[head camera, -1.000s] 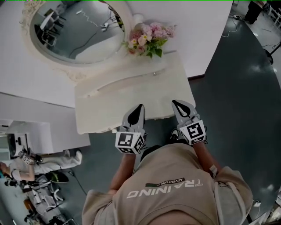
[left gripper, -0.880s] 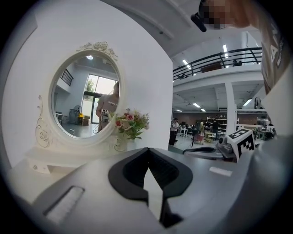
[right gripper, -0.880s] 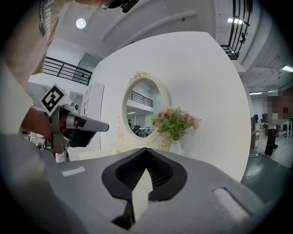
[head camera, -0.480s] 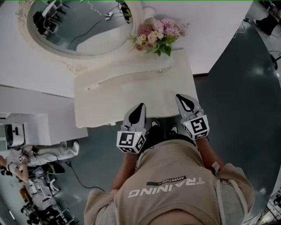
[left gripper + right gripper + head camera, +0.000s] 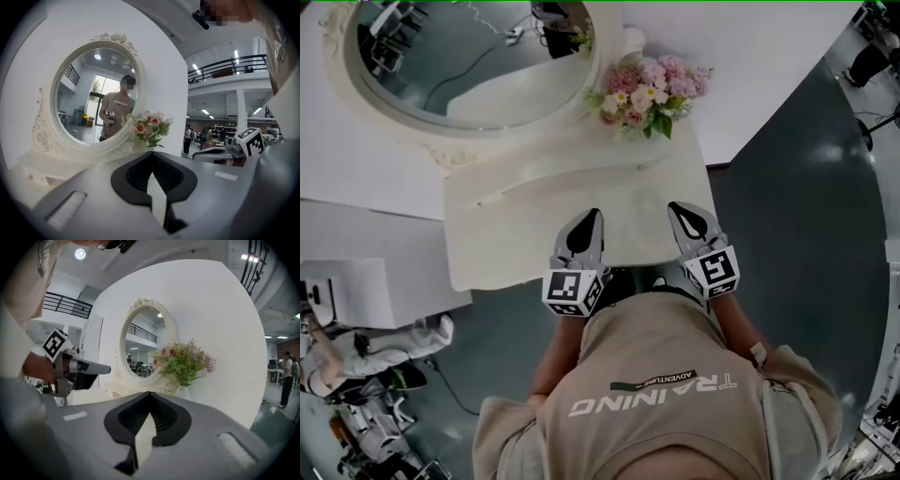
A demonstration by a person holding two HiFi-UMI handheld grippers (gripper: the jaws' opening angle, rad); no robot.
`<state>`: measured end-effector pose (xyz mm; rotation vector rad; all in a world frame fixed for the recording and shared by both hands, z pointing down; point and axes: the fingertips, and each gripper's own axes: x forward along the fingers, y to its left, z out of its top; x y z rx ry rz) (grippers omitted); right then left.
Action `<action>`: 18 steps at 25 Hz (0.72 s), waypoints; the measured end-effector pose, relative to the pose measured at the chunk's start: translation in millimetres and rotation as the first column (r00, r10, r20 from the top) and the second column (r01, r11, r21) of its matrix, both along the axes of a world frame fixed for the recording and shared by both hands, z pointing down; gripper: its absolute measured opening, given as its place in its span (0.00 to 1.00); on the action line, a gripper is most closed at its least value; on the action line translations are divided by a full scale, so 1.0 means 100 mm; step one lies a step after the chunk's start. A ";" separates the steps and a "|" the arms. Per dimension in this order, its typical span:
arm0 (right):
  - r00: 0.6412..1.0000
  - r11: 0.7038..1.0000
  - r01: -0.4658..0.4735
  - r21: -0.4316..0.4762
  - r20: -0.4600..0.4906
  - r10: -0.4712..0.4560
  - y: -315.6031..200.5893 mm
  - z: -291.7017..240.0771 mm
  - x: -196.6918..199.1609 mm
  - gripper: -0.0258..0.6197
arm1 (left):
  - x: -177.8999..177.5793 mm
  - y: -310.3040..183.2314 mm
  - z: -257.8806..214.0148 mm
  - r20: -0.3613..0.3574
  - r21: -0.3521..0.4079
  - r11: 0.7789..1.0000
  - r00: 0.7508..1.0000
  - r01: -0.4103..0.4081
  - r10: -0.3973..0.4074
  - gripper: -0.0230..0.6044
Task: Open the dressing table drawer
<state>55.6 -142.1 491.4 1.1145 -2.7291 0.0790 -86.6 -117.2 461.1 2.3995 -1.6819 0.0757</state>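
**Two closed grippers above the dressing table's near edge**

Both tools are held side by side in front of a person in a beige printed T-shirt, pointing towards the wall. The left gripper and the right gripper each have their grey fingers pressed together with nothing between them, as both gripper views show. Their tips lie over the near edge of the cream-white dressing-table counter, well apart from each other.

The counter stands against a white wall on a dark grey floor. At its back rises an oval mirror in an ornate white frame, and just right of that is a bunch of pink and white flowers in a white vase.

The drawer cannot be made out from above. Only a small knob shows on the low raised tier beneath the flowers.
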 end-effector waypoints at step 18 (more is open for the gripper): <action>0.982 0.985 -0.173 0.022 -0.069 0.174 -0.58 0.09 -0.42 0.04 | -0.45 -0.66 0.04 -0.008 0.027 0.985 0.985 -0.172 0.172 0.07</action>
